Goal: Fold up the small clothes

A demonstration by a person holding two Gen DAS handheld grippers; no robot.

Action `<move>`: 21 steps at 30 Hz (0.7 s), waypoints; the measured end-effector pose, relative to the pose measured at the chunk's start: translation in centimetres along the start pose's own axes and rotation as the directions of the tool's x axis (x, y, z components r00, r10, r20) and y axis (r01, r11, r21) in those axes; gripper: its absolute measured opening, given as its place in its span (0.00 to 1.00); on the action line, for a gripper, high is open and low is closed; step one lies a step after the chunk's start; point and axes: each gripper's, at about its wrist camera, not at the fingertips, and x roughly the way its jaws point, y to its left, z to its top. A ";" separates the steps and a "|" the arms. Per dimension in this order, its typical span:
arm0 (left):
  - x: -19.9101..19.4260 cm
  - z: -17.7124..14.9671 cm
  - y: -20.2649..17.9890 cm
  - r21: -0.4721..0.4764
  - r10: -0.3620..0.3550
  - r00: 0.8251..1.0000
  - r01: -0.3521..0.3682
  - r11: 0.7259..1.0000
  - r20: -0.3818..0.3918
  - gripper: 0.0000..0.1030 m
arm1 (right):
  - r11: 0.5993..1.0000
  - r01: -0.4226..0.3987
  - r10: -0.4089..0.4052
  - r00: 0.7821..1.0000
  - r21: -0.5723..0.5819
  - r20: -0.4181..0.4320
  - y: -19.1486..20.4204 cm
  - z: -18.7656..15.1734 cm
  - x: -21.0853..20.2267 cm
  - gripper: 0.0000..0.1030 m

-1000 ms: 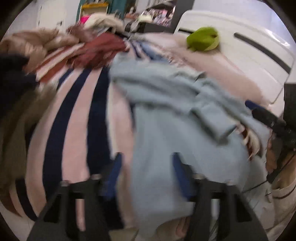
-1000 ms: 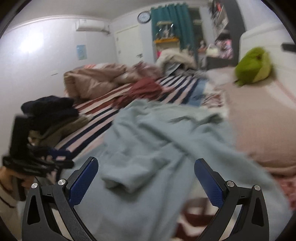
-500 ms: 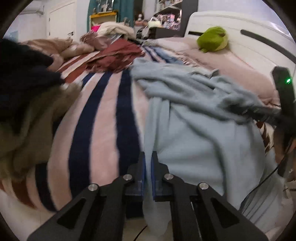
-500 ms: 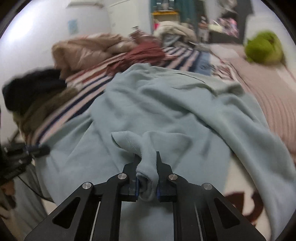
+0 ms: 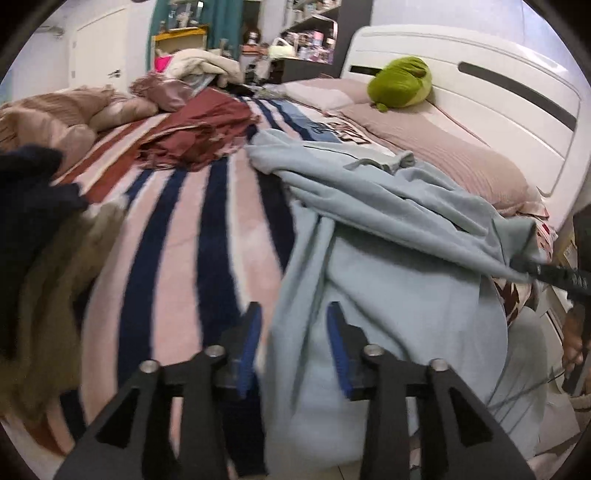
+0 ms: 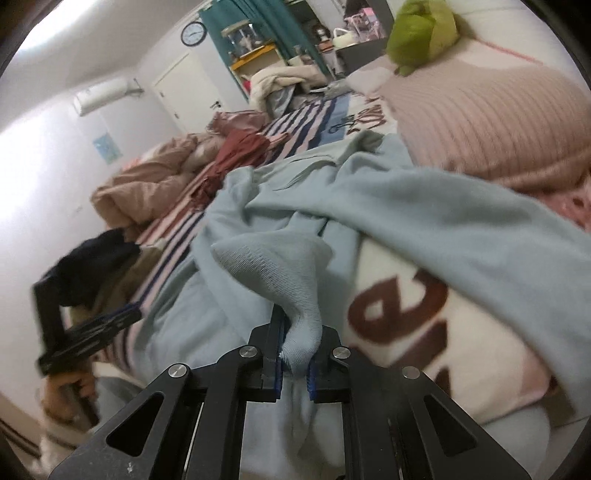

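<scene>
- Pinching the pale blue sweatshirt [image 6: 424, 206] cuff, the right hand-held gripper [image 6: 295, 363] lifts it, probably to straighten the sleeve.
- Left hand-held gripper [image 5: 293, 343], jaws apart, straddles the hem at 6 o'clock on the bed [image 5: 177, 236].

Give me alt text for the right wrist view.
The right claw pinches a cuff of a light blue sweatshirt spread over a striped bed. A pink pillow and green plush lie behind.

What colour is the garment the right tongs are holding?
Pale blue-grey sweatshirt, plain; it shows best in the right wrist view.
</scene>
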 end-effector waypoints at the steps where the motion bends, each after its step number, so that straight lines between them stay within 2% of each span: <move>1: 0.7 0.5 -0.2 0.005 -0.014 1.000 0.014 1.000 -0.005 0.46 | 1.000 -0.015 0.015 0.999 -0.010 -0.035 0.2 -0.4 0.4 0.09; 2: 1.3 1.1 -0.5 0.010 -0.024 1.000 0.024 1.000 -0.006 0.50 | 1.000 -0.024 0.022 0.994 -0.020 -0.105 0.2 -0.9 1.1 0.10; 3: 2.0 1.7 -0.7 0.018 -0.038 0.999 0.038 0.999 -0.009 0.51 | 1.000 -0.020 0.017 0.990 -0.022 -0.137 0.0 -1.2 1.4 0.22; 4: 3.0 2.4 -1.2 0.038 -0.046 0.999 0.047 0.998 -0.020 0.52 | 1.000 -0.004 0.001 0.991 -0.023 -0.134 -0.3 -1.3 1.3 0.37; 6: 4.2 3.2 -1.8 0.086 -0.034 0.999 0.037 0.996 -0.040 0.52 | 0.999 0.038 -0.040 0.996 -0.019 -0.077 -1.2 -0.8 -0.1 0.54; 9: 6.8 4.5 -2.1 0.141 0.002 0.996 0.010 0.990 -0.085 0.52 | 0.998 0.062 -0.063 0.998 -0.026 -0.011 -2.2 1.4 -2.5 0.54; 12: 9.0 5.7 -1.3 0.130 0.037 0.993 -0.023 0.991 -0.108 0.51 | 0.991 0.084 -0.081 0.996 -0.107 0.026 -1.5 4.2 -2.8 0.55; 14: 9.4 6.4 -0.1 0.078 0.002 0.995 0.006 0.997 -0.100 0.36 | 0.983 0.058 -0.056 0.998 -0.174 0.016 -0.5 5.9 -1.7 0.55; 15: 9.3 6.5 0.3 0.059 -0.013 0.995 0.018 0.998 -0.094 0.31 | 0.976 0.028 -0.030 1.000 -0.216 -0.006 0.4 7.1 -0.4 0.55; 16: 9.1 6.6 0.7 0.050 0.010 0.997 -0.006 0.999 -0.080 0.17 | 0.966 -0.005 -0.005 0.999 -0.260 -0.037 1.4 8.4 1.5 0.55; 17: 8.8 6.6 1.2 0.054 0.063 0.996 -0.059 0.997 -0.065 0.11 | 0.957 -0.023 0.006 0.998 -0.288 -0.058 2.2 9.3 3.1 0.55; 18: 8.5 6.5 2.0 0.046 0.091 0.994 -0.088 0.995 -0.060 0.11 | 0.942 -0.061 0.029 0.995 -0.330 -0.100 3.6 10.7 5.9 0.55; 21: 8.7 6.0 4.1 -0.002 0.109 0.991 -0.109 0.994 -0.082 0.12 | 0.915 -0.152 0.079 0.976 -0.375 -0.202 6.1 12.8 11.9 0.55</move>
